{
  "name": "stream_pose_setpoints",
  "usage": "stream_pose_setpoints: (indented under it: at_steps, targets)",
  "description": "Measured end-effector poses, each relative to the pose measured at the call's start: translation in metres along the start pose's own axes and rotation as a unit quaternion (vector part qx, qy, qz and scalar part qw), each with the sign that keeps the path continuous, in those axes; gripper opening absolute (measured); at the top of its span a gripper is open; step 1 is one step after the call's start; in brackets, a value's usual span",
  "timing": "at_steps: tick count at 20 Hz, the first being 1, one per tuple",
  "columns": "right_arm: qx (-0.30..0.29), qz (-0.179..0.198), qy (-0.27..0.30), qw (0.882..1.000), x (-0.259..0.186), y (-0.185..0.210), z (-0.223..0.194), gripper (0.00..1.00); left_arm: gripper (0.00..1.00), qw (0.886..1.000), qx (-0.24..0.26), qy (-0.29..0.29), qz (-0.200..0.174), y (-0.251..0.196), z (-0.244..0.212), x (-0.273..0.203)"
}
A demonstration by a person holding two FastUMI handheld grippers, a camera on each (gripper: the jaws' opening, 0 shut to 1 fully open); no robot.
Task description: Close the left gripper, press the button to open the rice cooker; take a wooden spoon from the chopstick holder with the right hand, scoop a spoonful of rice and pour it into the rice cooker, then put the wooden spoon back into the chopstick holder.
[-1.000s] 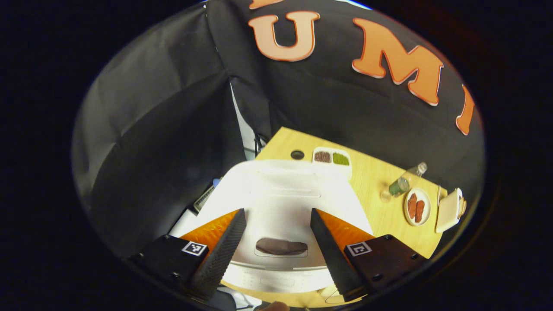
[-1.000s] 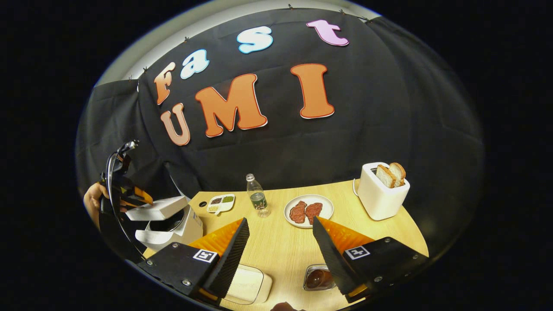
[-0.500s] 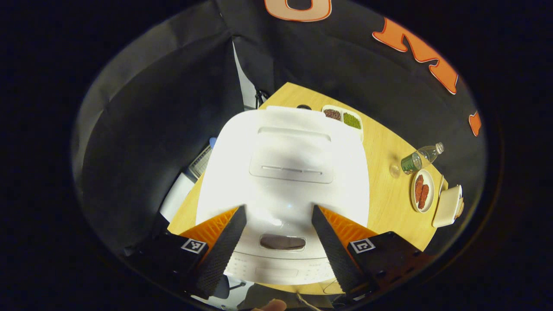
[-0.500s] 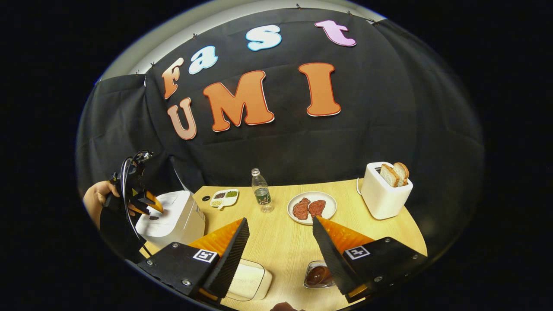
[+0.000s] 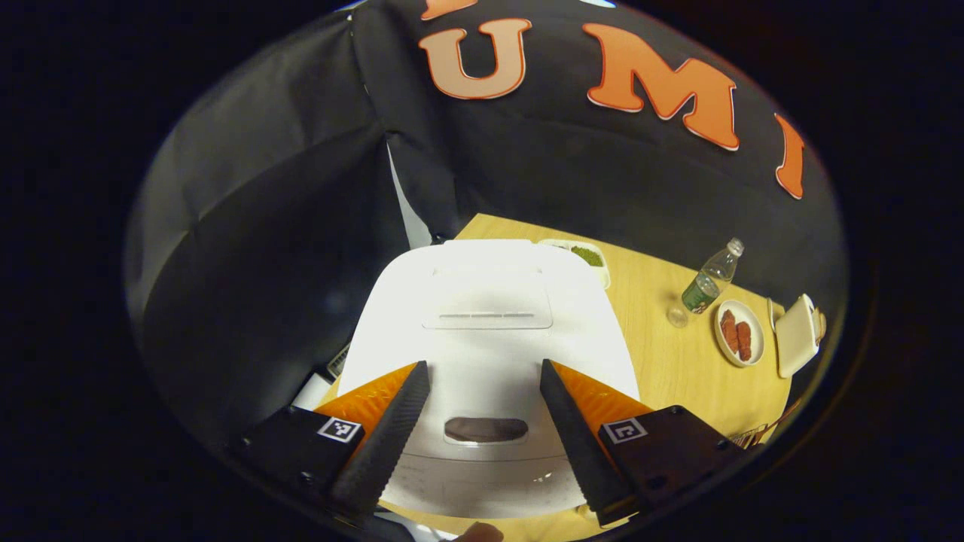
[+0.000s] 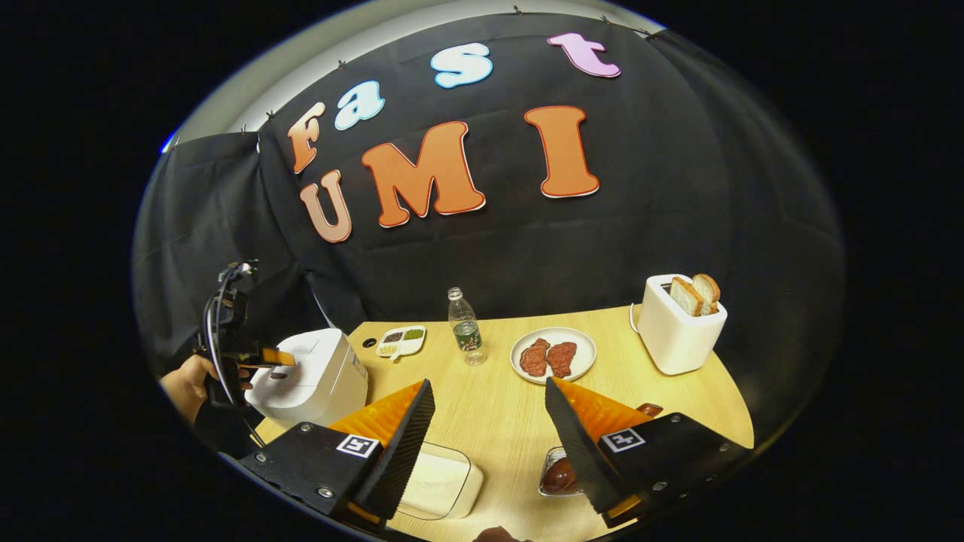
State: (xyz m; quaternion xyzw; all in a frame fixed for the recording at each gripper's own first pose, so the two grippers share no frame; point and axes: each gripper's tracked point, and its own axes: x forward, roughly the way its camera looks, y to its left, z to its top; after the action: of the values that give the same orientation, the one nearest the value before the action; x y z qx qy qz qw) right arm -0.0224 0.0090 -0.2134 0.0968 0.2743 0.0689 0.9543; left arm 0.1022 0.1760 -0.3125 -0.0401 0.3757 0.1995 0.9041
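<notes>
The white rice cooker stands with its lid down, and its dark oval button lies near the front edge. My left gripper hovers open above that front, one finger on each side of the button, touching nothing. In the right gripper view the cooker sits at the table's left, with the left gripper and the hand holding it beside it. My right gripper hangs open over the table's front. A clear box of white rice lies just under its left finger.
A small clear container with something dark brown sits by the right finger. Farther back stand a divided dish, a water bottle, a plate of meat and a toaster with bread. Wooden sticks show at the table's near right.
The cooker's lid was raised one second ago and now lies shut. My left gripper has pulled back towards the cooker's front. The right gripper stays open and has barely moved.
</notes>
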Motion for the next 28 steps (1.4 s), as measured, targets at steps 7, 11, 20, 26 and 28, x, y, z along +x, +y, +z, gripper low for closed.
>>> stream_pose_setpoints:
  at_steps: [7, 11, 20, 26, 28]
  targets:
    - [-0.029, 0.008, -0.068, 0.997, -0.018, 0.009, 0.044, 0.92, 1.0, 0.977, 0.03, -0.207, -0.05, -0.024, 0.057, -0.119]
    - [-0.058, 0.002, -0.12, 0.991, -0.032, 0.015, 0.076, 0.92, 1.0, 0.954, 0.048, -0.281, -0.092, -0.051, 0.071, -0.18]
    - [-0.105, 0.019, -0.202, 0.974, -0.054, 0.055, 0.122, 0.92, 1.0, 0.923, 0.046, -0.353, -0.146, -0.082, 0.077, -0.267]
    - [-0.115, 0.018, -0.246, 0.962, -0.064, 0.065, 0.139, 0.91, 1.0, 0.919, 0.056, -0.36, -0.153, -0.093, 0.052, -0.286]
    - [-0.118, 0.024, -0.249, 0.961, -0.065, 0.069, 0.14, 0.91, 1.0, 0.919, 0.06, -0.36, -0.147, -0.09, 0.047, -0.288]
